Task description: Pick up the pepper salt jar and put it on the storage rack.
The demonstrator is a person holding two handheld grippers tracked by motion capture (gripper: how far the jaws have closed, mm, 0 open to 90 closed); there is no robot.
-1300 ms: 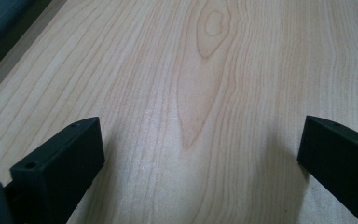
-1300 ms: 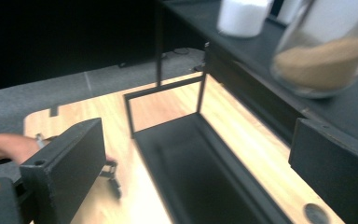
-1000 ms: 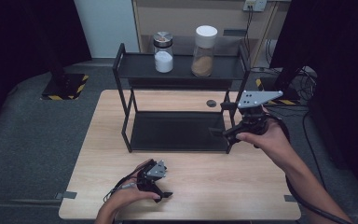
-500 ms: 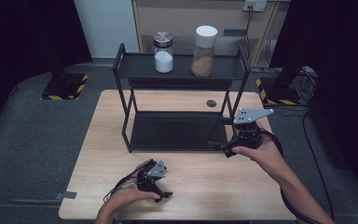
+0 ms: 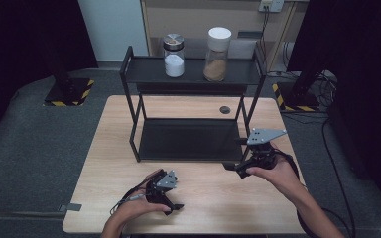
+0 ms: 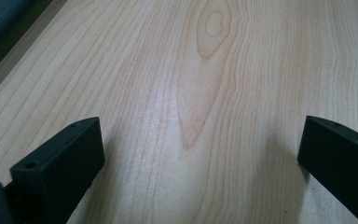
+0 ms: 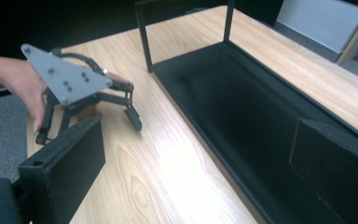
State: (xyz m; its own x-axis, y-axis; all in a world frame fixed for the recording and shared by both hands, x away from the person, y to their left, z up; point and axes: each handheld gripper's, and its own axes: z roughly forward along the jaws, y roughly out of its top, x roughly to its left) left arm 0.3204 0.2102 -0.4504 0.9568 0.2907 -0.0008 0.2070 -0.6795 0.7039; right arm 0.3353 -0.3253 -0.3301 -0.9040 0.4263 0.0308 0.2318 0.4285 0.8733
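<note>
Left gripper (image 5: 171, 198): low over the near part of the wooden table (image 5: 114, 148), held in the person's left hand (image 5: 134, 210); jaws spread wide apart, nothing between them. In its own view the two black jaws flank bare wood grain only.

Right gripper (image 5: 233, 166): held in the person's right hand (image 5: 278, 173), just off the front right corner of the black rack (image 5: 188, 141); grey three-cornered plate on top. Jaws released, wide apart, empty. Tips point leftward along the rack's front edge.

Rack seen from right gripper: lower shelf (image 7: 242, 116) lies ahead and to the right of its jaws, empty black tray, front rail running diagonally between the jaws. Near, not touching as far as can be told.

Left gripper seen from right gripper: the left gripper (image 7: 128, 109) sits ahead and to the left, well apart, on the table in front of the rack.

Jar with white contents (image 5: 173, 55): on the rack's top shelf, metal lid, upright; far beyond both grippers.

Jar with brown contents (image 5: 217, 54): same top shelf, white lid, upright, just right of the white-filled jar, apart from it.

Small dark disc (image 5: 224, 109): on the table behind the rack's lower shelf, beyond the right gripper.
</note>
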